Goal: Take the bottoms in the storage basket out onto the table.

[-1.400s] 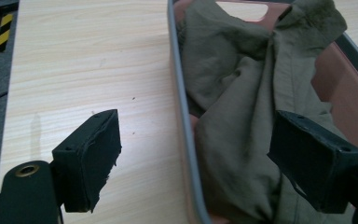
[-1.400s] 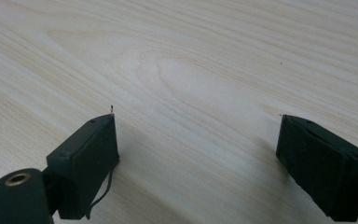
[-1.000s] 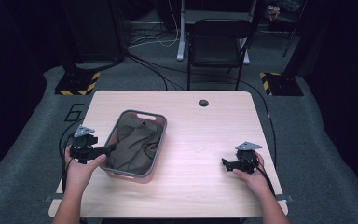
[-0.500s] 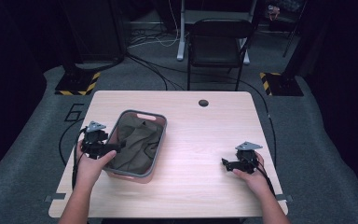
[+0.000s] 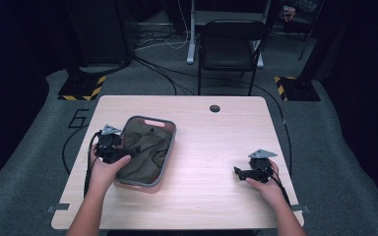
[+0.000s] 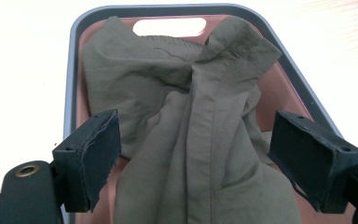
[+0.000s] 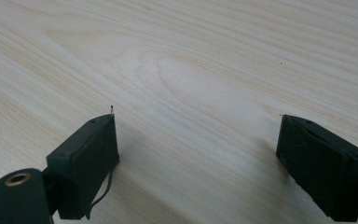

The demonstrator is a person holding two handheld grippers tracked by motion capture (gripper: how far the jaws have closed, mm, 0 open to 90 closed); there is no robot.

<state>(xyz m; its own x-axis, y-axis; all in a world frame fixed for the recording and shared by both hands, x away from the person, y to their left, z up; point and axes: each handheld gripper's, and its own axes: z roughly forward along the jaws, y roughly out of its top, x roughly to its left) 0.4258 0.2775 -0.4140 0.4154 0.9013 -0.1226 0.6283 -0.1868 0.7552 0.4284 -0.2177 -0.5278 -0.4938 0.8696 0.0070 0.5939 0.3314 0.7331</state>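
My left gripper (image 5: 128,153) hangs over the left rim of the grey basket (image 5: 169,147) with its jaws wide apart, and in the left gripper view the crumpled olive-green garment (image 6: 191,135) lies between and beneath them, bunched inside the basket's pink interior, with no pad pressing on the cloth. My right gripper (image 5: 240,172) rests low over the bare wooden table (image 5: 211,196), well apart from the basket, its jaws likewise spread with nothing but wood grain between them.

Black left claw (image 5: 128,153) and right claw (image 5: 238,172), each with grey three-cornered plate and trailing black cable
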